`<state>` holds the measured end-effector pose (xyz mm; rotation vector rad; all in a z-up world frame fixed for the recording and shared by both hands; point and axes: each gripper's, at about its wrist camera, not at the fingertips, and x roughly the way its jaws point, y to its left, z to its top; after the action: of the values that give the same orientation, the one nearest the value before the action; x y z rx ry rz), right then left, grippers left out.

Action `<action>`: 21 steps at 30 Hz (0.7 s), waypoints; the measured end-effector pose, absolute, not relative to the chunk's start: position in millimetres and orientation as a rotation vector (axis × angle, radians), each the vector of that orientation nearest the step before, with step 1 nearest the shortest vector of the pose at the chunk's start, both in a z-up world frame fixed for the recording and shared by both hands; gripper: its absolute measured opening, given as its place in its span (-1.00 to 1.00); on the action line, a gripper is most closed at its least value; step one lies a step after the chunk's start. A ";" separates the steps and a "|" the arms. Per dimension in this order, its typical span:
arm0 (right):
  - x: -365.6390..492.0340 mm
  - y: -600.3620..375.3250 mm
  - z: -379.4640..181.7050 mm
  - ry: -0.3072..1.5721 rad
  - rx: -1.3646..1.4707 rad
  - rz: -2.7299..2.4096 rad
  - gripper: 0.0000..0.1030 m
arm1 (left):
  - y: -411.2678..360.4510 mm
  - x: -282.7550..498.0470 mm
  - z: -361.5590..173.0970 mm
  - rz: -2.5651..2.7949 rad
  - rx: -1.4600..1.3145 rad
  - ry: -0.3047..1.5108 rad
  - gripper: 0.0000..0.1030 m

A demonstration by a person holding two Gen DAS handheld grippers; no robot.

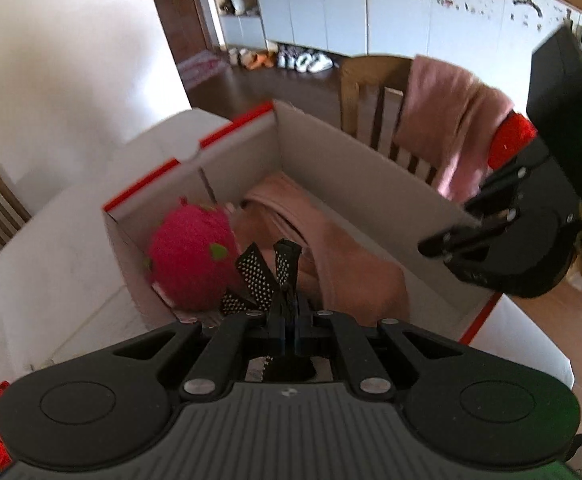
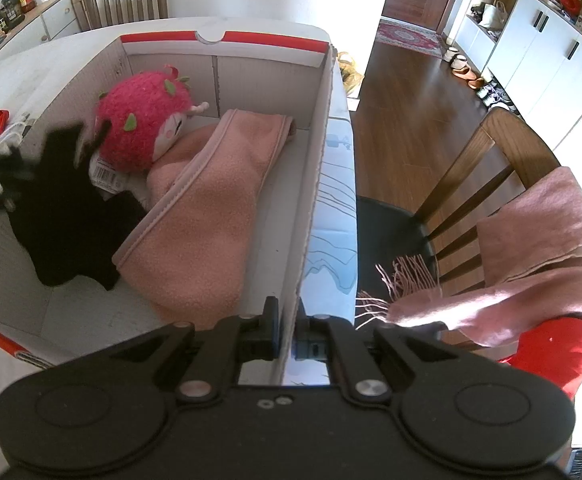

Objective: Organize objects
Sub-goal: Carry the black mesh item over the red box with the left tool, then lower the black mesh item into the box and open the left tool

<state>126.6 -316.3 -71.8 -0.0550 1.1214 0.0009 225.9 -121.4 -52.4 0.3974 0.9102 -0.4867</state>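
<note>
I see the box (image 2: 319, 128) open on the white table (image 1: 51, 248), with a red plush (image 2: 143, 120) at its far end and a pink fleece (image 2: 203, 216) lying along its floor beside the plush. A black cloth (image 2: 67, 216) hangs inside the box at the near left, touching the fleece edge.

My left gripper (image 1: 287, 304) points down into the box, tilted forward, its fingers pinched together on the black cloth, whose dotted folds fan out just ahead of the fingertips, close against the plush. In the right view that gripper shows blurred at the left edge, above the cloth.

My right gripper (image 2: 287, 320) sits at the box's near right wall, one finger inside and one outside, closed onto the cardboard edge. From the left view it reaches in from the right, angled down at the rim.

Beyond the wall a chair (image 2: 471, 184) stands near the table, with a pink scarf (image 2: 531, 248) draped over its back.
</note>
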 end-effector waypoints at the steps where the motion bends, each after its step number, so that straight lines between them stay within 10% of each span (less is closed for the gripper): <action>1: 126.6 -316.3 -71.7 1.121 -0.056 0.001 -0.91 | -124.2 227.2 -56.1 -0.490 0.402 0.919 -0.94; 21: 128.8 -317.5 -72.5 1.118 -0.048 0.019 -0.89 | -141.5 226.7 -101.9 -0.535 0.450 1.085 -0.77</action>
<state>128.8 -317.5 -72.5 -0.0484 1.1184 0.0188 226.7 -141.5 -101.9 0.4498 1.0854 -0.5348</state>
